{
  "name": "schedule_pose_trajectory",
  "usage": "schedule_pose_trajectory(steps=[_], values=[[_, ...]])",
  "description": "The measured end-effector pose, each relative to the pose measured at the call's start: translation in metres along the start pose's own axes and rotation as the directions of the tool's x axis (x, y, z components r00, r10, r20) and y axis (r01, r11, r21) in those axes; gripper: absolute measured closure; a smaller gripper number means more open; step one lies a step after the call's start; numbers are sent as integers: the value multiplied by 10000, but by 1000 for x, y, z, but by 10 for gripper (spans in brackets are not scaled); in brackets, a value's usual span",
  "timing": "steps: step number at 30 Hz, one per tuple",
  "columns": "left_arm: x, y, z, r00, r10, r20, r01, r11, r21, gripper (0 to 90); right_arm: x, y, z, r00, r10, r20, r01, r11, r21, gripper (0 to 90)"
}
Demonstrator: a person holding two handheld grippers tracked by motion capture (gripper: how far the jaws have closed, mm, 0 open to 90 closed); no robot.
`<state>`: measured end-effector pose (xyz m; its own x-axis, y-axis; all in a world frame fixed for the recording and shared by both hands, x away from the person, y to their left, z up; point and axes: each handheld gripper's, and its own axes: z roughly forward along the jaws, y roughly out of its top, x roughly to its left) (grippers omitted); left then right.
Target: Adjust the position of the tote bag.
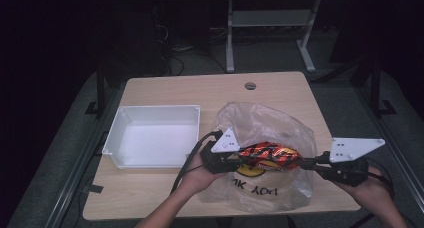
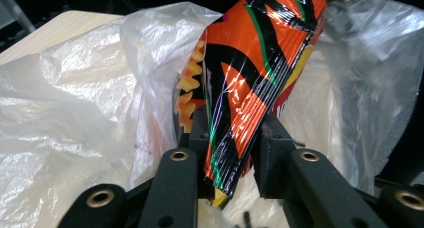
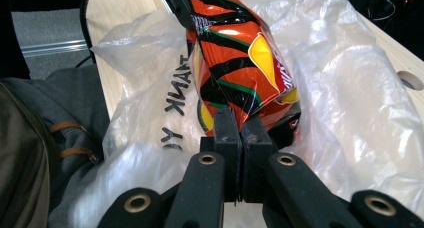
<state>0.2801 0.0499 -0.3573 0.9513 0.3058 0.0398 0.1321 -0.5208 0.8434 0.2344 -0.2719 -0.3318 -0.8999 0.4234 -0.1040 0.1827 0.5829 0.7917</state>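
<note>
Orange snack packet [image 1: 269, 156] held level over the clear plastic bag [image 1: 280, 128] on the table [image 1: 165, 88], both grippers' fingers clamped on its ends: left [image 1: 235, 163], right [image 1: 305, 163]. Step: lifting it out. Next, likely carry to the white tray [image 1: 120, 153].

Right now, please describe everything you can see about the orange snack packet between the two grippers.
The snack packet is a glossy foil pouch, orange with black stripes, thin green lines and a yellow patch. It lies roughly level above the clear plastic bag, held at both ends: the right gripper pinches one crimped end with its jaws shut, and the left gripper has its jaws around the other end.
</note>
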Motion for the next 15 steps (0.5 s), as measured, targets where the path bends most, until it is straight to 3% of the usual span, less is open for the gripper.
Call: schedule_pose_trajectory(steps=[11, 15], values=[[2, -1, 1, 9995, 117, 302, -118, 9999, 49, 843, -4, -8, 2, 9997, 118, -196, -122, 9997, -190, 834], [4, 0, 1, 9990, 48, 436, -46, 10000, -52, 861, -7, -13, 4, 10000, 19, -4, -19, 9993, -365, 638]])
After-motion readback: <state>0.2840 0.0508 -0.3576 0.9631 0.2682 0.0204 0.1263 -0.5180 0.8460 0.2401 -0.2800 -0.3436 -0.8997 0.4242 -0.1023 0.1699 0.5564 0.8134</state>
